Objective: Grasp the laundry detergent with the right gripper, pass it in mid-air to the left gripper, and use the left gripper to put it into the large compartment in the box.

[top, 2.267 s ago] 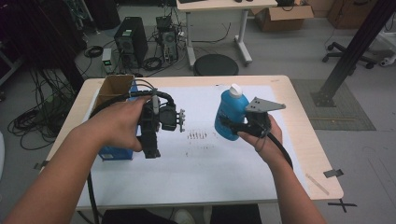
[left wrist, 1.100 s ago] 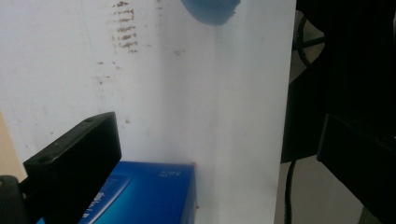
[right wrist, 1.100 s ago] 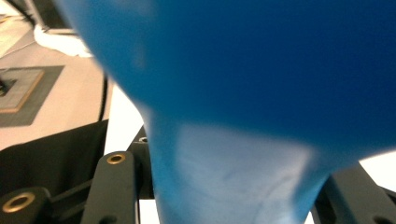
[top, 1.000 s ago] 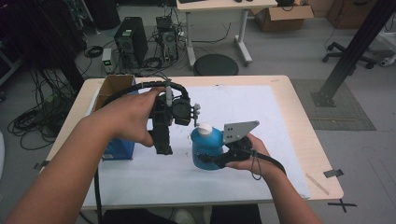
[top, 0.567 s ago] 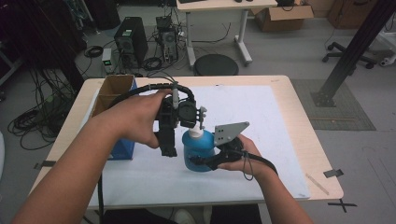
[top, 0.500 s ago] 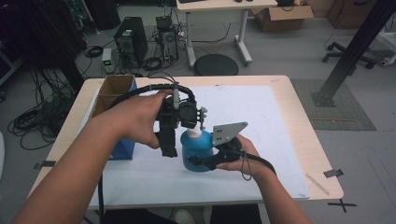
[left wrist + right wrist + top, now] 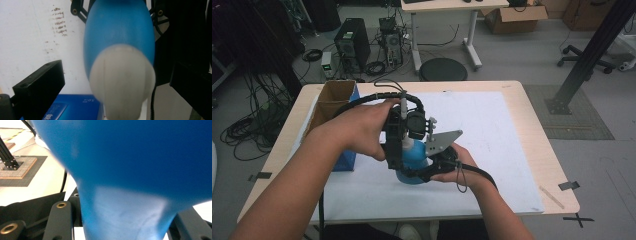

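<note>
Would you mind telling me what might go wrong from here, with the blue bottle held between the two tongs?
The left tongs stand open on both sides of the white cap; closing off-centre could make them slip off its rounded surface. The right tongs grip the blue bottle low on its body, so a hard twist on the cap might turn or tip the bottle in that grip.

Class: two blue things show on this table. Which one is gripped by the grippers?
The blue bottle with the white cap, held by the right gripper mid-table. The blue box rests untouched beside the cardboard box.
</note>
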A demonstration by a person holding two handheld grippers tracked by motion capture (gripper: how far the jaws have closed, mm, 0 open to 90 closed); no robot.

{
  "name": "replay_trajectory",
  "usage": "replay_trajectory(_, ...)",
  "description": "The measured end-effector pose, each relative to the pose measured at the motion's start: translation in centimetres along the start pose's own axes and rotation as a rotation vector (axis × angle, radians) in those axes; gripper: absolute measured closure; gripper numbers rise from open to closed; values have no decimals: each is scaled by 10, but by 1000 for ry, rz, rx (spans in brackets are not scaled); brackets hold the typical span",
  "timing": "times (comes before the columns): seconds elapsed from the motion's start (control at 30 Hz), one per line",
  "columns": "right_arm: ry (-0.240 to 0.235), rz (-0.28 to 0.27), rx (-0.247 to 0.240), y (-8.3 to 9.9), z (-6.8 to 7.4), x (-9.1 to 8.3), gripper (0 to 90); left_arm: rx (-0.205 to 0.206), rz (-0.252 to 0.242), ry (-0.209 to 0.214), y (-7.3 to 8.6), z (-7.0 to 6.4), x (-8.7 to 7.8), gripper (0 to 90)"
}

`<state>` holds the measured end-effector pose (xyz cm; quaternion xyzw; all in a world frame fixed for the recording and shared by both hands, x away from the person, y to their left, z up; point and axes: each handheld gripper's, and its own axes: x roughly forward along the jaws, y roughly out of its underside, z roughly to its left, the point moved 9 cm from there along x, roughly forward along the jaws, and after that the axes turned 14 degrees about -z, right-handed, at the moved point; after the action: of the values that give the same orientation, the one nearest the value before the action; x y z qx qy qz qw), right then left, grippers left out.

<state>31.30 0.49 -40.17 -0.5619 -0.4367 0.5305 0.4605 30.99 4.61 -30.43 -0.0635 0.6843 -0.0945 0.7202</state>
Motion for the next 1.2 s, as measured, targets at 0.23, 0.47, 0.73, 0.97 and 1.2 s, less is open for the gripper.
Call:
replay_trajectory(0.23, -2, -9, -4, -4, -1, 8, 456, -5, 6, 2, 2, 0, 3, 2)
replay_trajectory(0.47, -5, -13, -6, -6, -1, 12, 456, -7, 8, -1, 4, 0, 6, 4)
replay_trajectory(0.73, 3, -19, -6, -8, 0, 14, 458, -7, 14, -6, 5, 1, 7, 13)
replay_trajectory(0.97, 3, -19, -7, -9, 0, 15, 458, -2, 23, -4, 6, -1, 7, 60)
replay_trajectory(1.2, 3, -17, -3, -9, 0, 16, 458, -5, 31, -9, 8, 0, 8, 89)
